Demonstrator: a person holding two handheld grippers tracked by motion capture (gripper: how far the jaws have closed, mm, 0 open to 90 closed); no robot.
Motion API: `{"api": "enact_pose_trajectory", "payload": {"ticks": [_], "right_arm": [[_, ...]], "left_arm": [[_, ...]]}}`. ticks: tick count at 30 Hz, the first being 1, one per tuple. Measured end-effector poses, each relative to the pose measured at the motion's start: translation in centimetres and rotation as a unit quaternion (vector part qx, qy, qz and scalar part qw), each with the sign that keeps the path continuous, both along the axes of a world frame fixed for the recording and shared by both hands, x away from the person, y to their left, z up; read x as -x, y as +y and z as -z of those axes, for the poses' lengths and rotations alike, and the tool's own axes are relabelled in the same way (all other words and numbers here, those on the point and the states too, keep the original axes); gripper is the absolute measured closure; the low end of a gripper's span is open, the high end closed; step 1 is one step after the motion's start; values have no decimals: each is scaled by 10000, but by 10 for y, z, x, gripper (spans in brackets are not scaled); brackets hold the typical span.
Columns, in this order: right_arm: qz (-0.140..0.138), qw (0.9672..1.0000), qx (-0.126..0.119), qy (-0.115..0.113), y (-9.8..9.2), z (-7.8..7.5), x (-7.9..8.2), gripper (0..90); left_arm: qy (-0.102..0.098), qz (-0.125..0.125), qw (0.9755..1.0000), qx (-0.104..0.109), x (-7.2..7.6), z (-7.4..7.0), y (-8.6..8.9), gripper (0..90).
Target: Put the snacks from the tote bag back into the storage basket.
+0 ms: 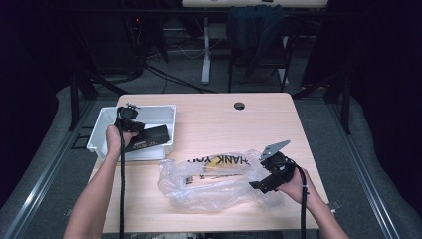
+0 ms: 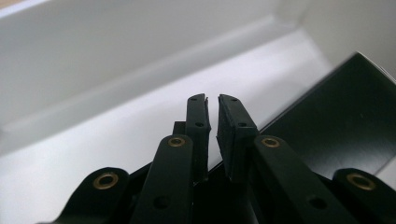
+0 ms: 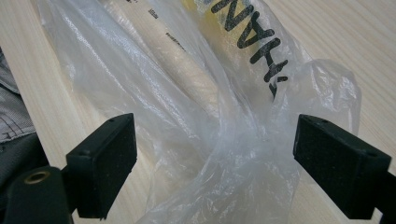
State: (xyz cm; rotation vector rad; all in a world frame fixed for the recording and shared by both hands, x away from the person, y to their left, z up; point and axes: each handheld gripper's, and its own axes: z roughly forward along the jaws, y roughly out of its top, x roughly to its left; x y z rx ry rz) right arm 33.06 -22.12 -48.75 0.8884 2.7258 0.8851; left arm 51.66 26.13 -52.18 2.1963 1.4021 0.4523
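Light wooden surface (image 1: 209, 119), seen from above. At 10 o'clock, white bin (image 1: 104, 124) holding a flat black box (image 1: 149, 138) propped at a slant against the bin's near wall. Left gripper (image 1: 130, 124) inside the bin, just beside the box; in the left gripper view, pads nearly together with a thin slit between, nothing visibly clamped, black box (image 2: 341, 126) lying at 3 o'clock of the tips, white bin floor (image 2: 116, 121) behind. At 6 o'clock, crumpled clear plastic bag (image 1: 214, 181) with black lettering, something pale inside. Right gripper (image 1: 261, 185) at the bag's 3 o'clock edge, pads wide apart either side of bunched plastic (image 3: 233, 140), not closed on it.
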Motion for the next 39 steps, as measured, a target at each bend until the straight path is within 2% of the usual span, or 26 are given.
{"api": "enact_pose_trajectory", "payload": {"ticks": [3, 9, 14, 21, 27, 30, 35, 39], "right_arm": [[-41, 10000, 55, 15, -1, -1, -1, 130], [-59, 10000, 70, 23, -1, -1, -1, 131], [-50, 10000, 74, 17, -1, -1, -1, 131], [-56, 10000, 67, 6, -1, -1, -1, 133], [-54, 9999, 90, -4, 0, -2, -1, 133], [-59, 9999, 90, 1, 0, -2, -1, 133], [-56, 9999, 85, 4, -1, -2, -1, 133], [-60, 9999, 91, 0, -1, -2, -1, 133]], "left_arm": [[45, 110, 9999, -101, 1, 1, -4, 824], [-19, 86, 9998, -160, 3, 3, -7, 797], [-148, -128, 9997, -166, 4, 2, -1, 770], [19, -262, 9995, -171, 7, 1, 9, 769], [3, -303, 9994, -182, 10, 1, 11, 764], [7, -431, 9988, -242, 9, 2, 12, 741], [-75, -703, 9959, -562, 8, 5, 16, 728], [34, -736, 9957, -560, 9, 6, 19, 736]]}}
